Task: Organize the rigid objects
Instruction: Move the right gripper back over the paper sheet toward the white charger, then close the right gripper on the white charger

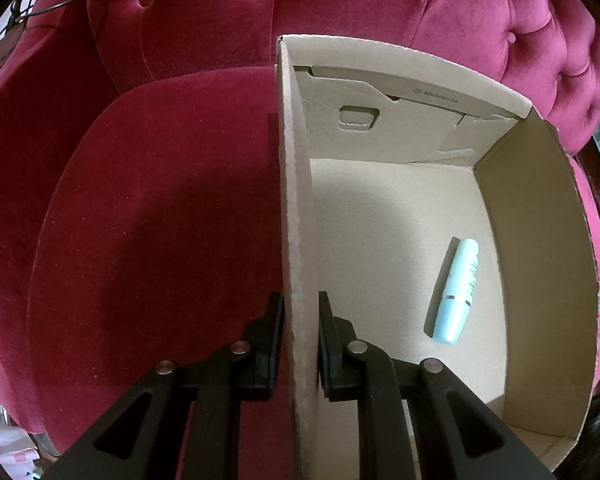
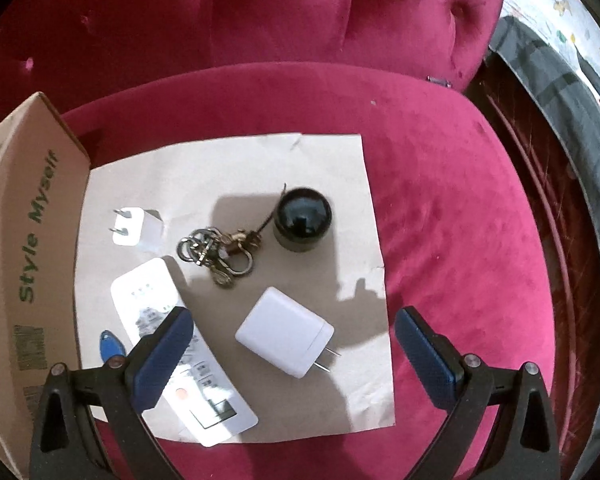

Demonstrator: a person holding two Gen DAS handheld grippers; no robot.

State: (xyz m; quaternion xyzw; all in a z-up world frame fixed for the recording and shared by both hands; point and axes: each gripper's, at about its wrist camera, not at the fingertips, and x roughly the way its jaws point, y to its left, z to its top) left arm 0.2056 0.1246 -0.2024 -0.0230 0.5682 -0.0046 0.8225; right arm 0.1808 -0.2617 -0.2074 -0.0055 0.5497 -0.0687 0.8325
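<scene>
My left gripper (image 1: pixel 300 300) is shut on the left wall of the cardboard box (image 1: pixel 296 200), one finger outside, one inside. A pale blue lip-balm tube (image 1: pixel 456 292) lies on the box floor. My right gripper (image 2: pixel 294 320) is open and empty above a sheet of paper (image 2: pixel 340 240) on the sofa seat. Between its fingers lies a large white charger (image 2: pixel 286 334). Further off are a small white plug (image 2: pixel 138 226), a bunch of keys (image 2: pixel 216 254), a black round object (image 2: pixel 303 218), a white remote (image 2: pixel 188 360) partly under the left finger, and a blue tag (image 2: pixel 112 346).
Everything rests on a crimson velvet sofa (image 2: pixel 440 200) with a tufted back. The box's outer wall (image 2: pixel 24 260), printed "Style Myself", stands left of the paper. A dark wooden frame and grey cloth (image 2: pixel 560 140) lie to the right.
</scene>
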